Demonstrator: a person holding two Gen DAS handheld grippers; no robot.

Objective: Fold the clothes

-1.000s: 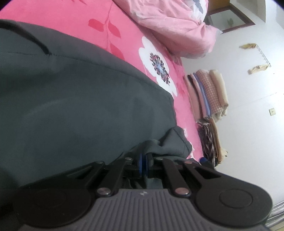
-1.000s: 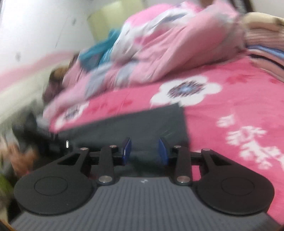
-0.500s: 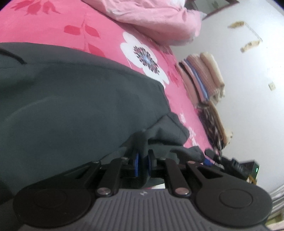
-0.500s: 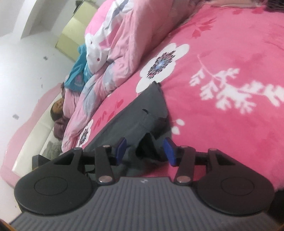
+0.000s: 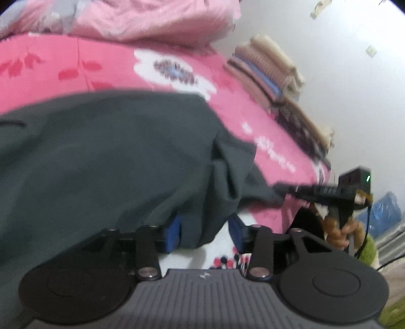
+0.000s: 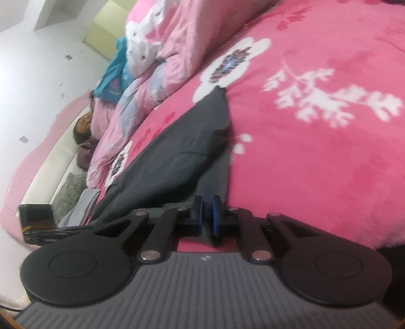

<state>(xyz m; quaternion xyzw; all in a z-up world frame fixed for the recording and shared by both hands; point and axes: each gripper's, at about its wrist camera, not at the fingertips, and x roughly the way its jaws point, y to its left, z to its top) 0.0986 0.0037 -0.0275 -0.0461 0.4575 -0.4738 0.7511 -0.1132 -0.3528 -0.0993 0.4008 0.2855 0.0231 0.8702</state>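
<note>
A dark grey garment (image 5: 114, 157) lies spread on the pink flowered bed cover (image 5: 63, 63). My left gripper (image 5: 204, 227) hovers over its near edge with its jaws opening. A hanging fold of the cloth sits between the blue pads (image 5: 173, 230), and the right-hand pad stands clear of it. In the right wrist view my right gripper (image 6: 207, 211) is closing, its pads pinched on the edge of the garment (image 6: 192, 151). The left wrist view shows that right gripper (image 5: 281, 188) gripping the garment's corner, held by a hand (image 5: 339, 232).
A crumpled pink quilt (image 5: 152, 20) is heaped at the far side of the bed cover (image 6: 316, 164). Folded blankets (image 5: 268, 70) are stacked against the white wall. A teal cloth (image 6: 114, 76) lies near the headboard.
My left jaws, shut on a fold before, have parted while the gripper rose and rolled. My right jaws, open around the garment's edge, have pinched onto it.
</note>
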